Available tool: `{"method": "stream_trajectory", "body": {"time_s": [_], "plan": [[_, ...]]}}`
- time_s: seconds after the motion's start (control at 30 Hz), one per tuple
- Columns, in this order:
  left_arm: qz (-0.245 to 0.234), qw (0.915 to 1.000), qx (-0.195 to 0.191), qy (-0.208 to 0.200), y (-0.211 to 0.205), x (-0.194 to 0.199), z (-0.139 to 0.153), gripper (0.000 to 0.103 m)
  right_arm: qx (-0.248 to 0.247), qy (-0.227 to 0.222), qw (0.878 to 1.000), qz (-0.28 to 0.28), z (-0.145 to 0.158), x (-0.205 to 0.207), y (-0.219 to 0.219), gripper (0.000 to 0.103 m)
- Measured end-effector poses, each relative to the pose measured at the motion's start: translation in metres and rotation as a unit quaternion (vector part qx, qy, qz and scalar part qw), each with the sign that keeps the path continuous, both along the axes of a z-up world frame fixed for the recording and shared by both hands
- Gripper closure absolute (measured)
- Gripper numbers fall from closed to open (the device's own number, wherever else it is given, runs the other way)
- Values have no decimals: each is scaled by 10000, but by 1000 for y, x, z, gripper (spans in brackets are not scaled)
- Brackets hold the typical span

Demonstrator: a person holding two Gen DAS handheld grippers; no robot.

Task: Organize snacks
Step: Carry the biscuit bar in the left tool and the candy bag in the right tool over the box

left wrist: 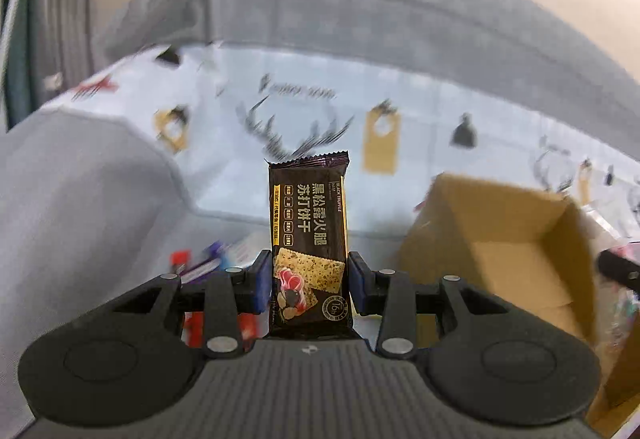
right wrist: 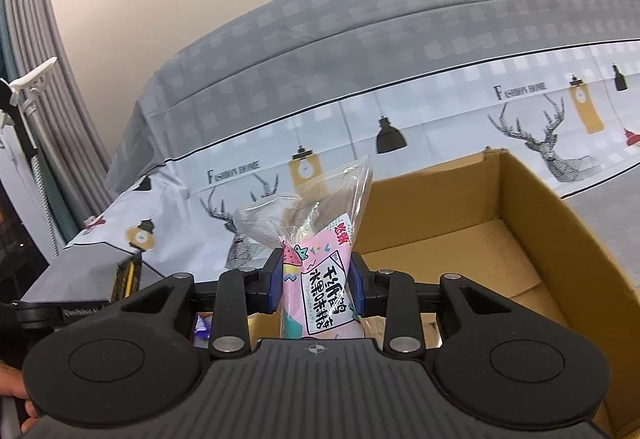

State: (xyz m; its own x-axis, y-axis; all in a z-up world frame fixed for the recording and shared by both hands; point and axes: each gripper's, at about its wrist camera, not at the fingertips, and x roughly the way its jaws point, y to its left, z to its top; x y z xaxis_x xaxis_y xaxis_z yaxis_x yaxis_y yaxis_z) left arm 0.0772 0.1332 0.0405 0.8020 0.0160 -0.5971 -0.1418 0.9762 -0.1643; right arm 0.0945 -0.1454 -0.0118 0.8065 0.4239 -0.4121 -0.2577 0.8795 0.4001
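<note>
My left gripper (left wrist: 308,285) is clamped on a dark cracker packet (left wrist: 307,239), held upright, left of the cardboard box (left wrist: 520,239). My right gripper (right wrist: 317,285) pinches a pink candy bag (right wrist: 316,279) at the box's (right wrist: 520,239) near left edge. Behind the box lies a deer-print cloth (right wrist: 440,119).

Cardboard box (left wrist: 516,251) right of cracker packet (left wrist: 308,239)

Black ribbed hand-held gripper (left wrist: 308,281), blue pads (left wrist: 262,281), silver rivets.
</note>
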Motion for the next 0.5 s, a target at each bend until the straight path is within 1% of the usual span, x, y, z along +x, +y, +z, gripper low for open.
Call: {"method": "stream_trajectory", "body": {"time_s": [0.1,0.2,0.37,0.4,0.5], "plan": [[-270,9990,54,-340,-22,0,8,60,-59,-40,9999,-131,-1,0,-5,68],[-569,9964,109,-627,-45,1,13,60,-114,-61,9995,-273,-2,0,-11,67],[-1068,9880,267,-1082,-81,-4,19,60,-200,-68,9986,-477,-6,1,-25,66],[-1147,9868,335,-1090,-86,-6,19,60,-220,-80,9984,-518,-6,1,-27,66],[-1378,9819,343,-1250,-101,-9,20,60,-261,-102,9977,-620,-6,0,-37,66]]}}
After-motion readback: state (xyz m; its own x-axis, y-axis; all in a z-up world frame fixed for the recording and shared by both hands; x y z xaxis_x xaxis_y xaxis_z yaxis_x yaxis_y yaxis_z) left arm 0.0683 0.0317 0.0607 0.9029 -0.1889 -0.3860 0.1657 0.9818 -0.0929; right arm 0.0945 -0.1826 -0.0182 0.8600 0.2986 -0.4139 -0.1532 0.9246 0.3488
